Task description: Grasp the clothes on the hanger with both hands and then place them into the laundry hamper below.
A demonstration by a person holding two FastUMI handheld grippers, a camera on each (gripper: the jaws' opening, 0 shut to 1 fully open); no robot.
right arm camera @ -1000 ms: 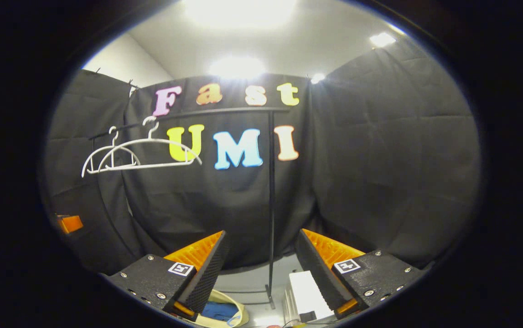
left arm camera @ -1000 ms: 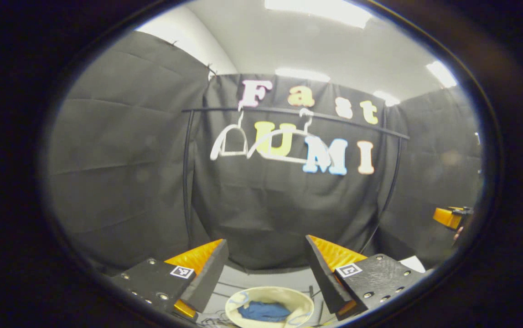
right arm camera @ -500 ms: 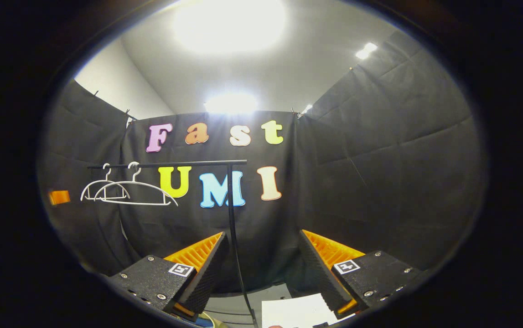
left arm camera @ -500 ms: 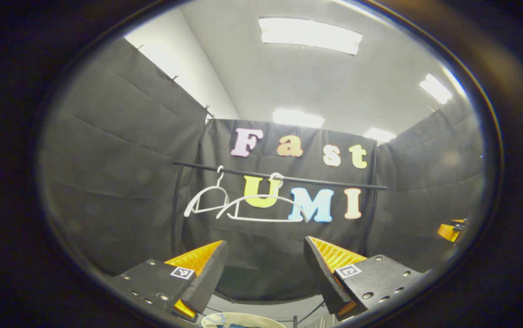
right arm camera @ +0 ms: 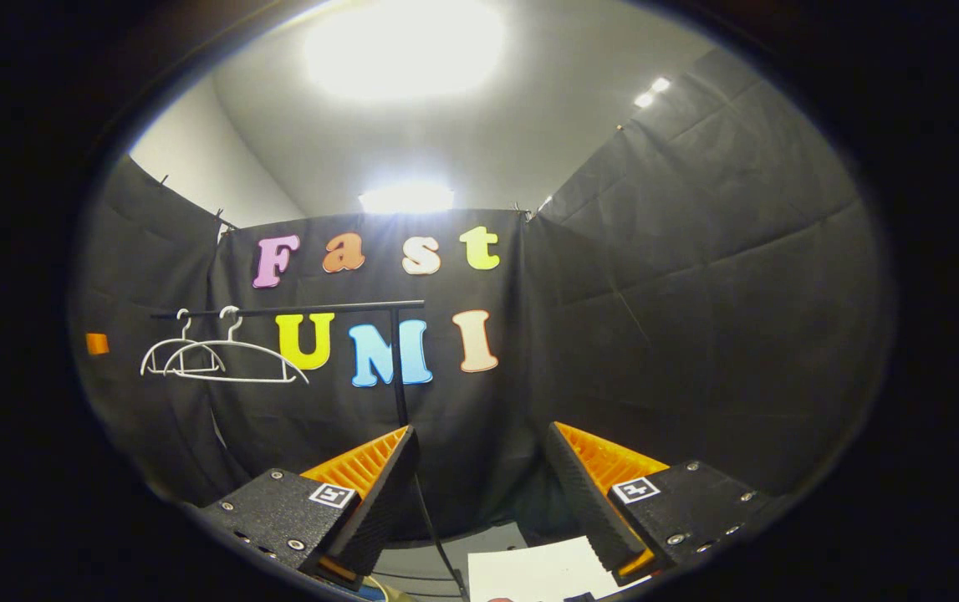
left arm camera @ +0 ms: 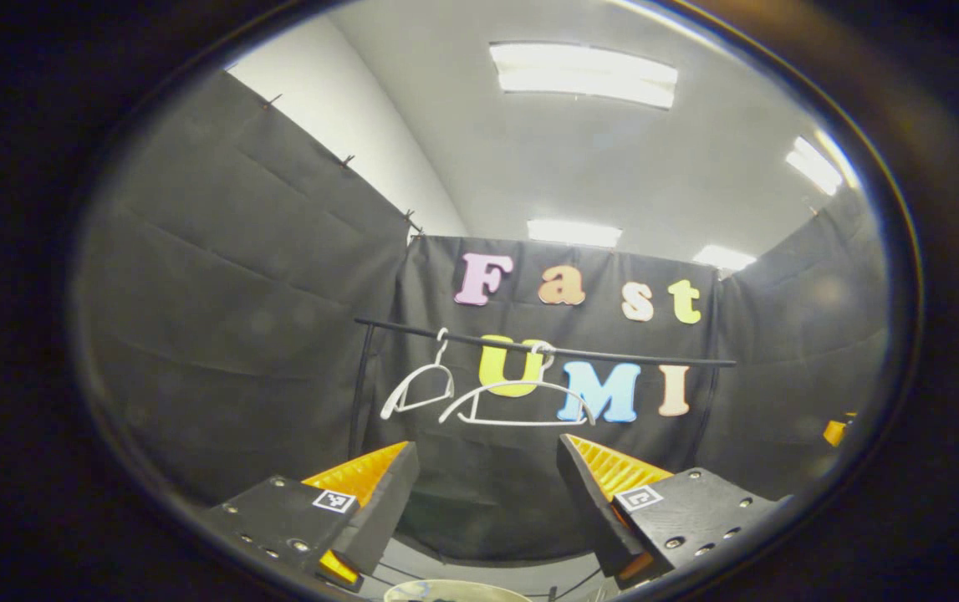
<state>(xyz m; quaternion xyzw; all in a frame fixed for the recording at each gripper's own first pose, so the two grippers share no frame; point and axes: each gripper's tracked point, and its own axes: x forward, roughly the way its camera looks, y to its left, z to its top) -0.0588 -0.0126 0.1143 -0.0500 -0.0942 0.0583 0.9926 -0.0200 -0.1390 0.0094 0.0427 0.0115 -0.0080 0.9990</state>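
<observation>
Both views have tilted upward from the hamper (left arm camera: 456, 590). Left gripper (left arm camera: 487, 502) and right gripper (right arm camera: 479, 502) spread, empty (hangers (left arm camera: 517, 401) bare): task apparently complete.

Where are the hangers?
Two bare white hangers hang side by side on the black rail by the back wall, toward its left end. In the right gripper view they sit far left, above the open fingers.
</observation>
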